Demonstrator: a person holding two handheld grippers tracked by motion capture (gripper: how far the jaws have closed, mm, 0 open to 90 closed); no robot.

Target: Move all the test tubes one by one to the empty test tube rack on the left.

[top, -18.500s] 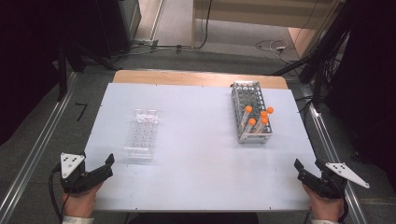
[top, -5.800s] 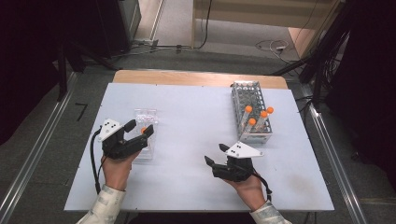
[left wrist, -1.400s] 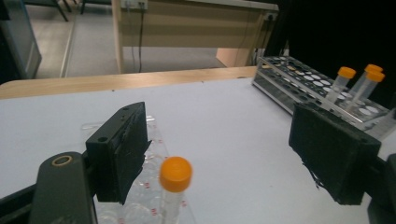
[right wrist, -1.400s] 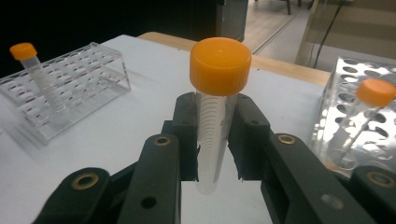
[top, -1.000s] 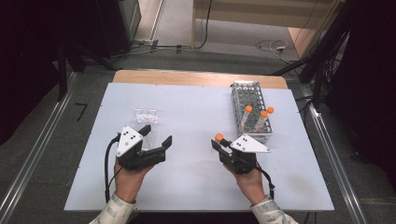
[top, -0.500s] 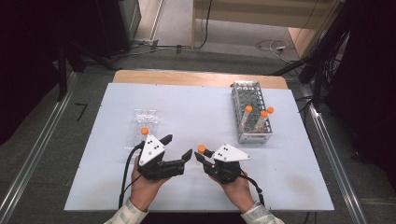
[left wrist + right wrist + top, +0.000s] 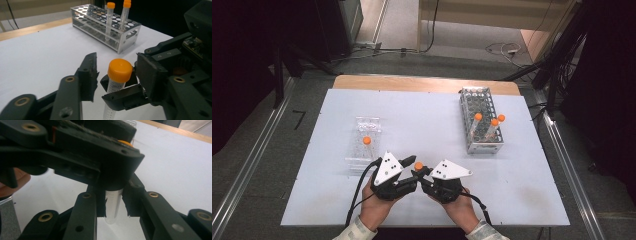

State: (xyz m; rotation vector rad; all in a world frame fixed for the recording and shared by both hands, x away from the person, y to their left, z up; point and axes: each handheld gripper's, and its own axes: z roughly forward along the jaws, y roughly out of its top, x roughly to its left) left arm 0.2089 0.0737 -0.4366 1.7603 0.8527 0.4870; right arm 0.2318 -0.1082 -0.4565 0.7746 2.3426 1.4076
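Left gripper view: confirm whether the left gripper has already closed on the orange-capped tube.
No: the left gripper stands open, gaps showing on both sides of the orange-capped tube.

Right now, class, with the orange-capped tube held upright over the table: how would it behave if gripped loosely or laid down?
The tube looks smooth, clear and rigid, so it probably slips in a loose pinch. Being round, it would likely roll if laid on the table. It seems empty, so probably light.
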